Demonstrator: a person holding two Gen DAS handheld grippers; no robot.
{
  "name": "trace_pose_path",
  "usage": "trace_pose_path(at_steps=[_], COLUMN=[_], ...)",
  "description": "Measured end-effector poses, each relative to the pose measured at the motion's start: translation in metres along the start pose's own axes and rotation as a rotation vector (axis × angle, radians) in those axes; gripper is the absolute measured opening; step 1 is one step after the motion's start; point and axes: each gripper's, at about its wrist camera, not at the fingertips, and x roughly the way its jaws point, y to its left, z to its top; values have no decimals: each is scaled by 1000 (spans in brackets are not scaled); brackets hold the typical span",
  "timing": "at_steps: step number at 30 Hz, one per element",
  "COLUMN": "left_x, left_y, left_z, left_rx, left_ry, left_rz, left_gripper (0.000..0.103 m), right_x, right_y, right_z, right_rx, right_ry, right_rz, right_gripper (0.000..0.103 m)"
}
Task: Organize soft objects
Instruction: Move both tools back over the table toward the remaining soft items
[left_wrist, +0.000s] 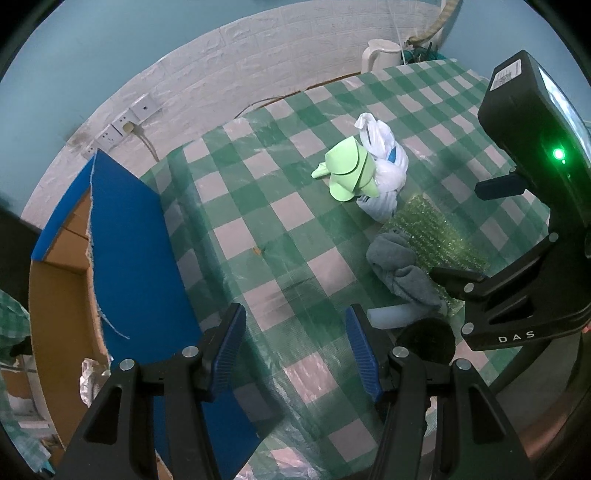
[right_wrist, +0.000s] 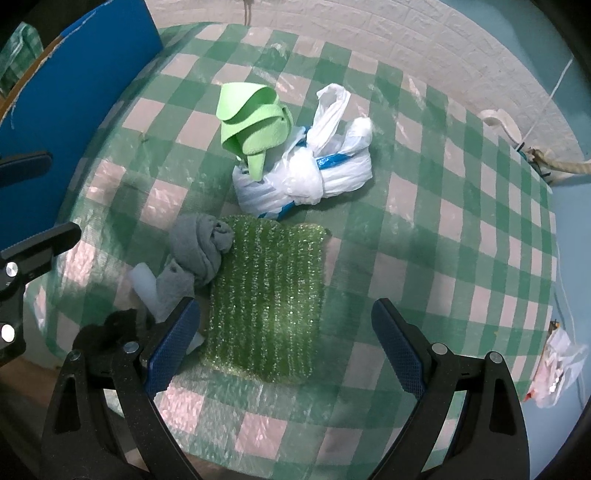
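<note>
Both grippers empty with jaws spread, right gripper (right_wrist: 286, 347) over green bubble wrap (right_wrist: 264, 295), left gripper (left_wrist: 295, 350) beside the blue-flapped cardboard box (left_wrist: 136, 258); grey sock (right_wrist: 201, 247), tied plastic bag (right_wrist: 314, 173), green foam piece (right_wrist: 251, 122) all on the table (right_wrist: 461, 229), so sorting looks barely begun.

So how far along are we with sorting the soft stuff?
Barely started, by the look of it. The cardboard box shows only something crumpled white near its lower edge. Nothing is in hand: left gripper and right gripper are both open. Still on the table: green foam piece, knotted plastic bag, grey sock and green bubble wrap.
</note>
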Motion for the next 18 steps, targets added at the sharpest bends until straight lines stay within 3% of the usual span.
trace_pose_path(at_steps=[15, 18], left_x=[9, 8], left_y=[-4, -6], left_z=[-2, -2], left_rx=[11, 15], left_ry=[19, 20], left_rz=[-10, -15], left_gripper=[58, 58], right_x=[32, 35], right_y=[7, 5], right_z=[6, 7], right_rx=[-34, -27], right_ry=[48, 59], right_rz=[-21, -15], right_gripper=[93, 85])
